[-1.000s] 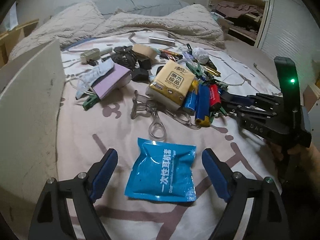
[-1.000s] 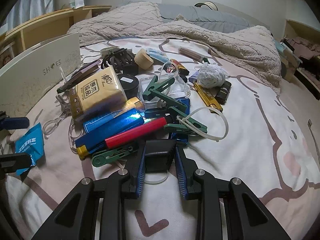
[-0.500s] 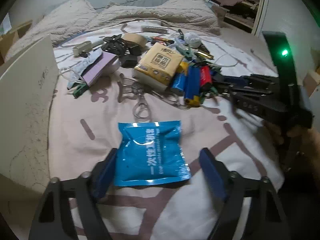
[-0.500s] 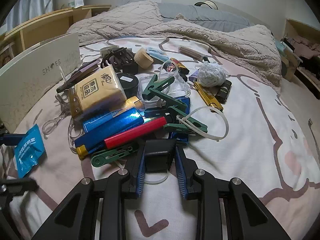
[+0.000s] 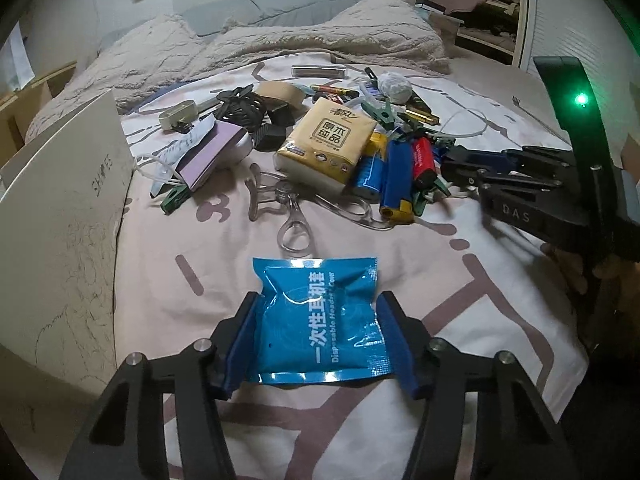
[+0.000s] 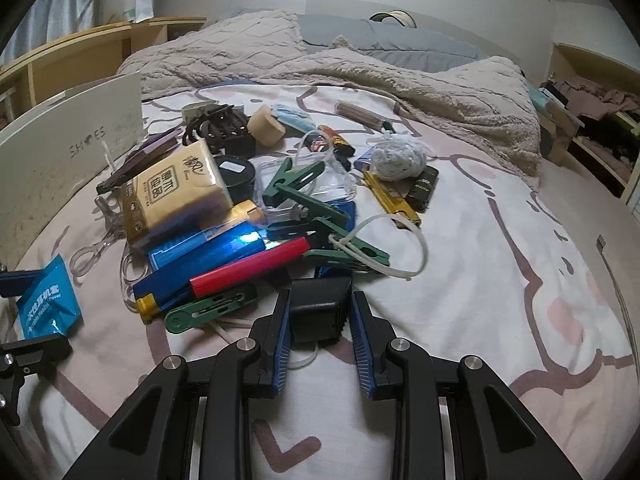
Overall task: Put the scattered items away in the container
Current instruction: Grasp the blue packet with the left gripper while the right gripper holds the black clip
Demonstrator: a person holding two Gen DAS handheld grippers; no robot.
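Observation:
A blue foil packet (image 5: pixel 320 320) lies on the bed sheet between the fingers of my left gripper (image 5: pixel 318 340), which has closed in on its two sides. It also shows at the left of the right wrist view (image 6: pixel 46 304). My right gripper (image 6: pixel 318 324) is shut on a small black box (image 6: pixel 318 306) at the near edge of a pile of scattered items. The white shoe box (image 5: pixel 60 216) stands at the left, its wall also in the right wrist view (image 6: pixel 68 148).
The pile holds a yellow tissue pack (image 5: pixel 328 140), blue lighters (image 5: pixel 394 176), a red lighter (image 6: pixel 248 272), green clothes pegs (image 6: pixel 296 188), clear scissors (image 5: pixel 294 216) and a white ball of string (image 6: pixel 396 158). A rumpled beige blanket (image 6: pixel 360 68) lies behind.
My left gripper has moved forward around the blue packet and its fingers have closed in on it. My right gripper has stayed still, shut on the black box.

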